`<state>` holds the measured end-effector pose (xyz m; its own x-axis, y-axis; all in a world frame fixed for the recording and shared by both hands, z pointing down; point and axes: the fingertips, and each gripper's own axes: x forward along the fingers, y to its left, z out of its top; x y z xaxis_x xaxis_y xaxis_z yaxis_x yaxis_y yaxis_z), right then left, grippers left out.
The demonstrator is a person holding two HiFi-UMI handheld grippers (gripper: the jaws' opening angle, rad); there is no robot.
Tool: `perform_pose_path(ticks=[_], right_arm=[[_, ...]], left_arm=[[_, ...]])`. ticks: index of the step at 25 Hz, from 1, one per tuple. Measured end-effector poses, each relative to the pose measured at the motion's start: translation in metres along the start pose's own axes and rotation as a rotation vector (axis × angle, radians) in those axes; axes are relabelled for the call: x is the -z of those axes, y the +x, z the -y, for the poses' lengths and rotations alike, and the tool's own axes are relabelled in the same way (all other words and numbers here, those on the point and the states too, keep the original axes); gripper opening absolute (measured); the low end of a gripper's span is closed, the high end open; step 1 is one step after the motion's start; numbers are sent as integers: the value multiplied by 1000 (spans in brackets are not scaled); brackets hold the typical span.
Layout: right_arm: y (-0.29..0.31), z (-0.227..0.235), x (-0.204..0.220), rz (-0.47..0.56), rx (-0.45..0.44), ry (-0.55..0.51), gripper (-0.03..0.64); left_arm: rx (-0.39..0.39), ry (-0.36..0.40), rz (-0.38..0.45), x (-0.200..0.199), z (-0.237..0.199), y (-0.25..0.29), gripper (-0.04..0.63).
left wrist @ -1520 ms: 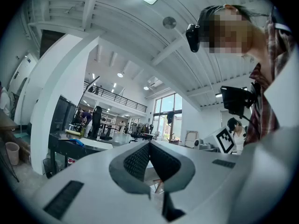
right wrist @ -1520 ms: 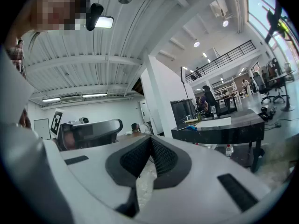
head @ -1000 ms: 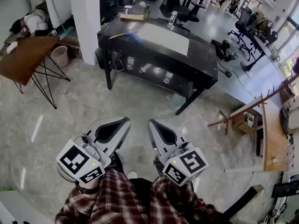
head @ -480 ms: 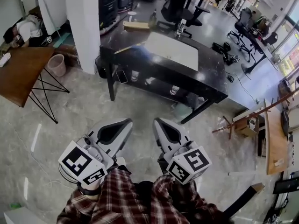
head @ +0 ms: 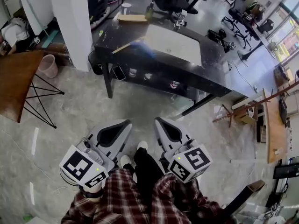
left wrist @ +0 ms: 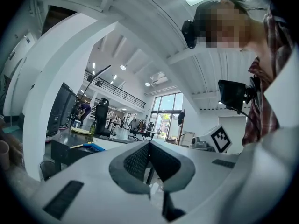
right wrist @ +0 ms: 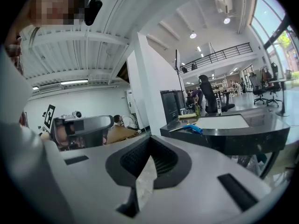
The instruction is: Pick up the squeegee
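**So: L gripper & R gripper both pressed shut, squeegee on table**

Head view: L gripper sits at 7 o'clock of frame centre and R gripper at 5 o'clock. They are side by side over the grey floor, tips toward 12. Each pair of jaws meets w/ nothing betw. them. The squeegee, blue w/ a pale handle, lies on the black table at 12 o'clock of the grippers, well apart from them. It is just at 9 o'clock of the white mat. A tan box is at the squeegee's 12.

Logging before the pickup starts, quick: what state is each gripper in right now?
Left gripper: closed, fingers together, holding nothing.
Right gripper: closed, fingers together, holding nothing.
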<state>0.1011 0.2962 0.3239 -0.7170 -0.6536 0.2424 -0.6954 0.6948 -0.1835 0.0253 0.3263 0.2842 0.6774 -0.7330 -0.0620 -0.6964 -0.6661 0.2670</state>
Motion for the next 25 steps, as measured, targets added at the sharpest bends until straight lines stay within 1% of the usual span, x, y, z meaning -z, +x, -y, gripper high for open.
perform_pose_path(ticks=[3, 7, 13, 19, 25], right_arm=[[24, 6, -6, -12, 1, -14, 12], [56, 16, -12, -27, -21, -16, 12], [109, 45, -33, -12, -59, -21, 12], [157, 96, -70, 25, -59, -32, 12], [188, 160, -95, 55, -19, -22, 12]], left_arm=[[-11, -13, 7, -2, -23, 3, 9], [-31, -25, 11, -4, -53, 13, 9], [-47, -14, 16, -16, -102, 47, 9], [-34, 19, 17, -41, -151, 104, 9], [-24, 35, 21, -55, -195, 162, 9]])
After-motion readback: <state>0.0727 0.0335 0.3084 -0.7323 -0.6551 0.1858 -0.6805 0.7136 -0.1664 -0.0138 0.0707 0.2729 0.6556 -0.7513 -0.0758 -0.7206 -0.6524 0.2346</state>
